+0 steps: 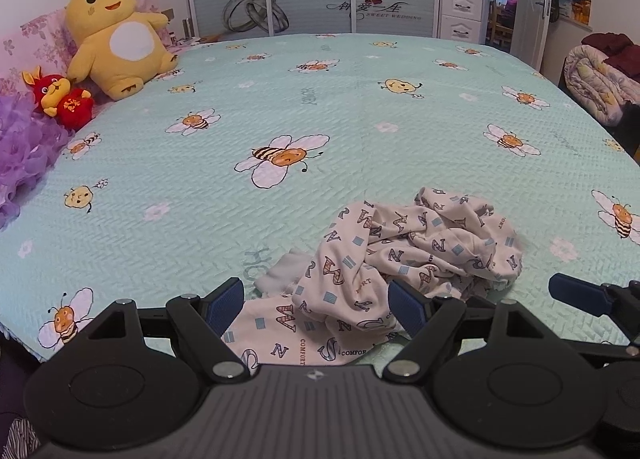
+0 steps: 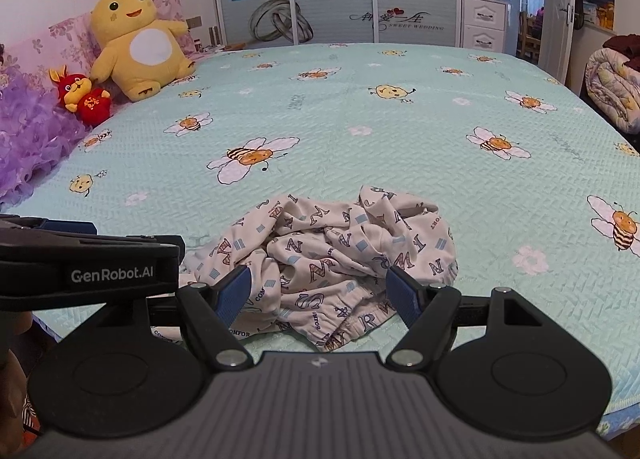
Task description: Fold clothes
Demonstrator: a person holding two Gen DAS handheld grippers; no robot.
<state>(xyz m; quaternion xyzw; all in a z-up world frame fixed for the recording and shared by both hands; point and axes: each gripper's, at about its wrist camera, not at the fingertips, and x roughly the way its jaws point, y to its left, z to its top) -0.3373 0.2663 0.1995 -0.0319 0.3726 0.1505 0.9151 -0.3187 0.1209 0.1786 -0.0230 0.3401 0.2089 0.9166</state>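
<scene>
Crumpled garment [image 1: 404,255] before both tongs [image 1: 316,305] [image 2: 318,291] (agape, untouched).

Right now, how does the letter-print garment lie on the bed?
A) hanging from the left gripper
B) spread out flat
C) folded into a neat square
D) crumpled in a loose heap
D: the garment sits bunched and wrinkled on the bed, with both grippers open and apart from it.

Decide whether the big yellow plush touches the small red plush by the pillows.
Touching. In the right wrist view the red plush leans against the yellow plush's lower side with no bedspread showing between them.
</scene>
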